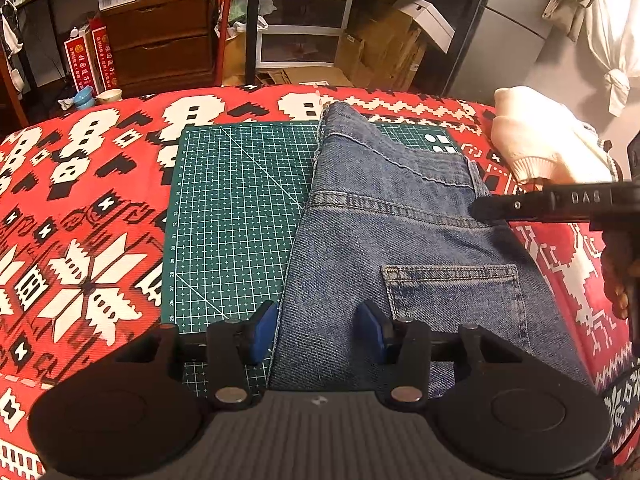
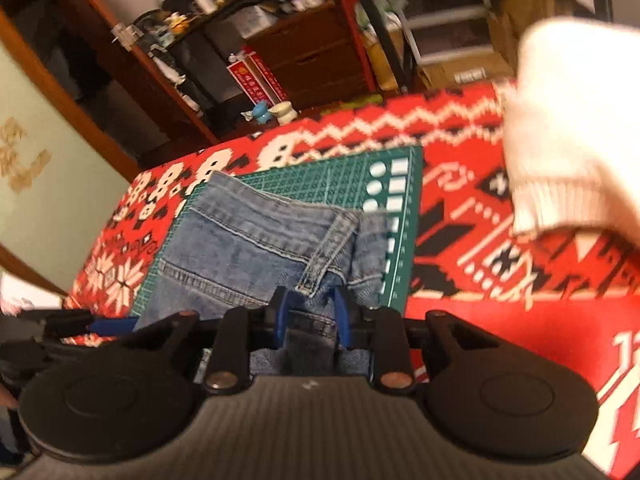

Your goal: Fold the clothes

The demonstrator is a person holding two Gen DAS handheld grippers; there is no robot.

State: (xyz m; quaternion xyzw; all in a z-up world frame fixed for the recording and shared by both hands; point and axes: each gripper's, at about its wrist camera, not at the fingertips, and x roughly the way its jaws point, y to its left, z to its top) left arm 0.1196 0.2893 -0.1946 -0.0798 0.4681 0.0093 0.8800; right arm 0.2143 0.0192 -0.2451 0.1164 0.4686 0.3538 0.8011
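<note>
Left-wrist view: the left gripper is held low and level over the near edge of the folded jeans, its blue-padded jaws released, spread wide, with the denim's left edge between them. The jeans lie folded on the right half of a green cutting mat, which rests on a red, white and black patterned blanket; a back pocket faces up toward 4 o'clock. The right gripper enters sideways from 3 o'clock, its tip over the jeans' right edge, with part of a hand beneath it. A cream sweater lies on the blanket at 2 o'clock, just beyond the mat.

Right-wrist view (motion-blurred, tilted): the right gripper points along the jeans, its jaws partly parted with denim showing between them; whether they pinch the cloth cannot be told. A belt loop stands just ahead of the tips. The sweater fills 2 o'clock.
</note>
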